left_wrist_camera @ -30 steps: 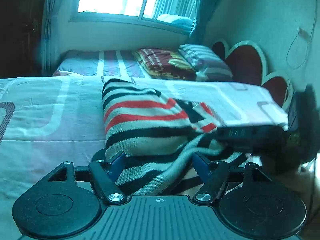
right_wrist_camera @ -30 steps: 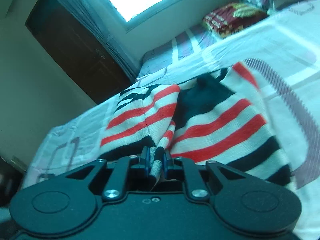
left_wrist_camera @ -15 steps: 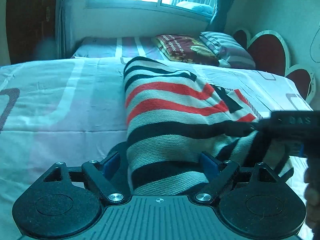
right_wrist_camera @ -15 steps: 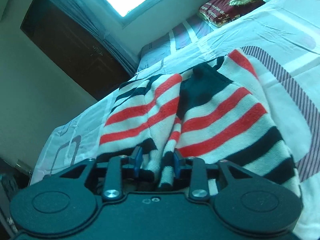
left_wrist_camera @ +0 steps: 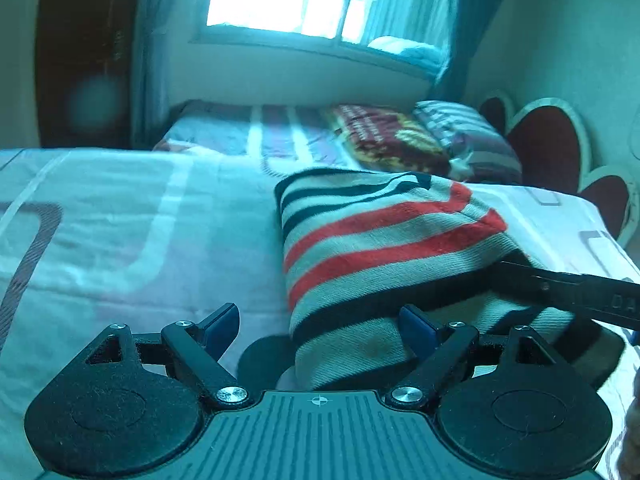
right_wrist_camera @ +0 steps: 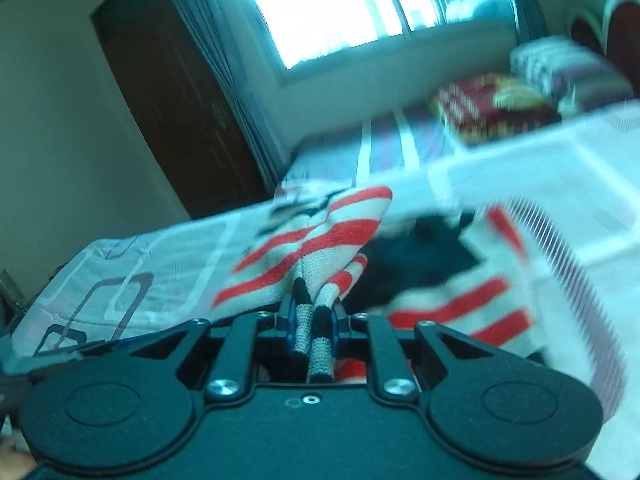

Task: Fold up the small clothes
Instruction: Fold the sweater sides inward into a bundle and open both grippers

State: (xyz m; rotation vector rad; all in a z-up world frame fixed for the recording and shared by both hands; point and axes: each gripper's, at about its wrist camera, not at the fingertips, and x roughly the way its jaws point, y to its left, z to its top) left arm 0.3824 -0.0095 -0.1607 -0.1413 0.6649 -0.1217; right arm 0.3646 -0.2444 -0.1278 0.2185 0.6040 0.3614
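A knit sweater [left_wrist_camera: 380,240] with red, black and pale stripes lies on the bed sheet [left_wrist_camera: 120,240]. My left gripper [left_wrist_camera: 320,324] is open wide at the sweater's near left corner. Its right finger [left_wrist_camera: 416,326] touches the knit, and its left finger [left_wrist_camera: 222,320] stands apart over bare sheet. In the right wrist view, the jaws of my right gripper [right_wrist_camera: 313,318] are closing and pinch a bunched fold of the sweater [right_wrist_camera: 320,264], which rises off the bed. That gripper's black body [left_wrist_camera: 580,296] reaches in under the sweater's right side in the left wrist view.
A second bed [left_wrist_camera: 248,132] with a dark red folded blanket [left_wrist_camera: 392,140] and a striped pillow [left_wrist_camera: 468,140] stands under the window. A heart-shaped headboard [left_wrist_camera: 548,148] is at the right, a dark wooden door [right_wrist_camera: 172,92] at the left. A hand shows at the right edge [left_wrist_camera: 632,448].
The right jaws opened briefly, then closed again on a fold and lifted it, with the view rolling. The left gripper widened and slid toward the sweater's left corner.
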